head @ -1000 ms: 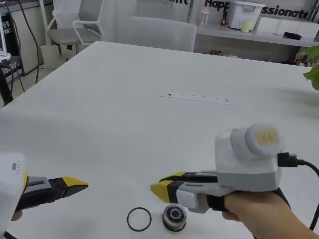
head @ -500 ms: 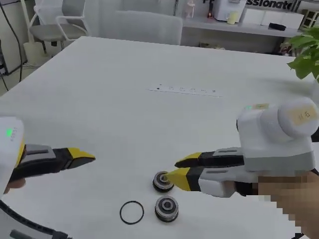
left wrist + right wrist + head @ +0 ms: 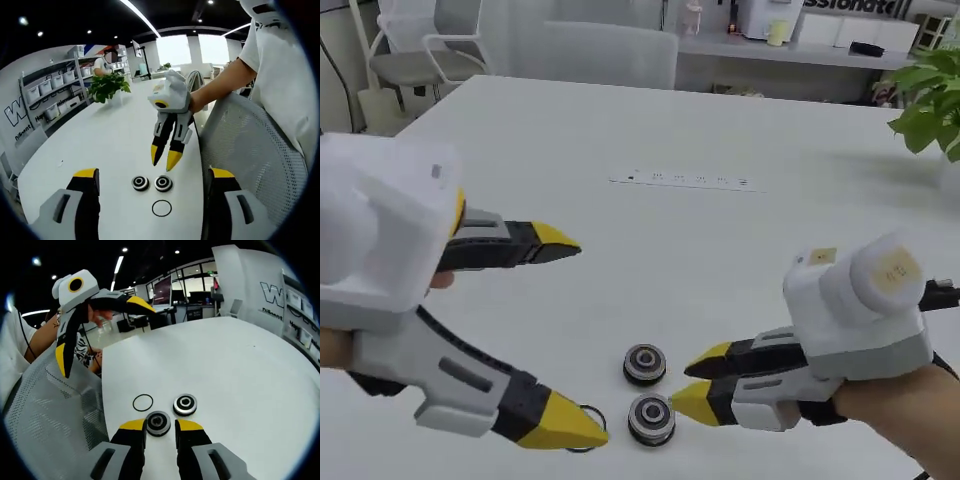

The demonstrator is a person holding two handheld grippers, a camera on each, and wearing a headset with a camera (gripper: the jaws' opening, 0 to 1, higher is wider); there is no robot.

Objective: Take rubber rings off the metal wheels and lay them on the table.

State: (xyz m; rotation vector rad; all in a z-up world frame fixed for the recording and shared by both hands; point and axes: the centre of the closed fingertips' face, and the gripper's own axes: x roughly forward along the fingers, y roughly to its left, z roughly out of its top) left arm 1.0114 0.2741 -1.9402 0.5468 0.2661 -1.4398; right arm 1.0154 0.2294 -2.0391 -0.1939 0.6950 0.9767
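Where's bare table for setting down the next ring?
Bare table stretches from the far wheel up to the socket strip. It is crowded at the near edge: near wheel, loose ring, left gripper and right gripper, both open, close together.

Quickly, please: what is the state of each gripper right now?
Left gripper: open wide, holding nothing.
Right gripper: slightly open, holding nothing, tips close to a wheel.
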